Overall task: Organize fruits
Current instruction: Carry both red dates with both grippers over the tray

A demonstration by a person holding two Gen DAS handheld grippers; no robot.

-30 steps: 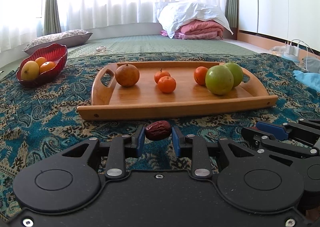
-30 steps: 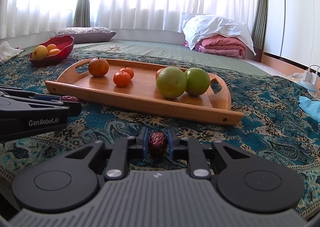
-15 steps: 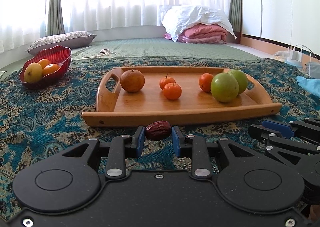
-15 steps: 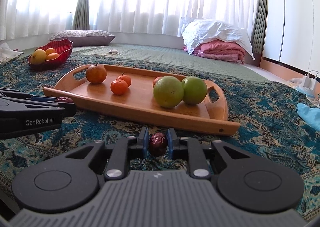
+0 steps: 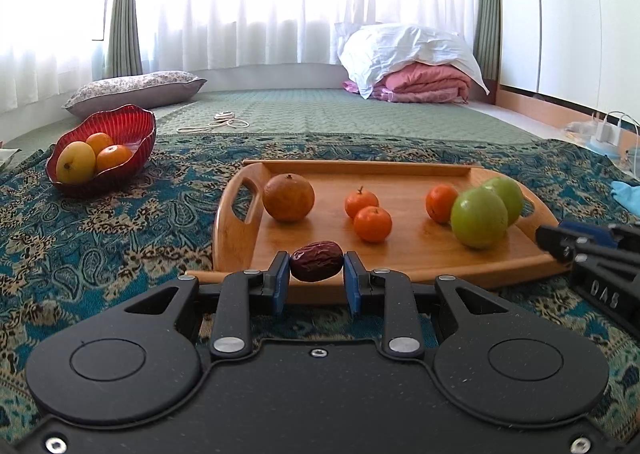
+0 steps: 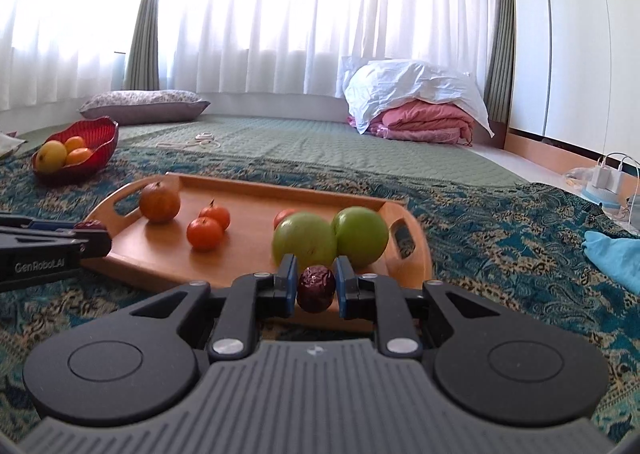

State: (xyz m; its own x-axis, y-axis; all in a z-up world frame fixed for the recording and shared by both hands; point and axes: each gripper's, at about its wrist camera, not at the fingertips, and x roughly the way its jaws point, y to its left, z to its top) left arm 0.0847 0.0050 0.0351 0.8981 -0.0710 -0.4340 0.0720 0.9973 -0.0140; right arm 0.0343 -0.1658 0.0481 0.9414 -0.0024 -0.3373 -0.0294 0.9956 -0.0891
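Note:
My left gripper point(image 5: 316, 274) is shut on a dark red date point(image 5: 316, 261), held above the near edge of the wooden tray point(image 5: 360, 165). My right gripper point(image 6: 316, 281) is shut on a second date point(image 6: 316, 288), held over the tray's point(image 6: 280, 183) near right edge. On the tray sit a brown round fruit point(image 5: 288, 197), three small oranges, one at the front point(image 5: 373, 223), and two green apples, the nearer one in front point(image 5: 479, 217). The left gripper shows at the left of the right wrist view point(image 6: 90, 242).
A red bowl point(image 5: 120, 133) with yellow and orange fruit stands at the far left on the patterned cloth point(image 5: 100, 238). A pillow point(image 5: 136, 89), folded bedding point(image 5: 416, 69), chargers point(image 5: 608, 133) and a blue cloth point(image 5: 626, 193) lie around the edges.
Both grippers have risen and moved forward towards the tray, each still holding its date. The tray now looks lower and closer in both views.

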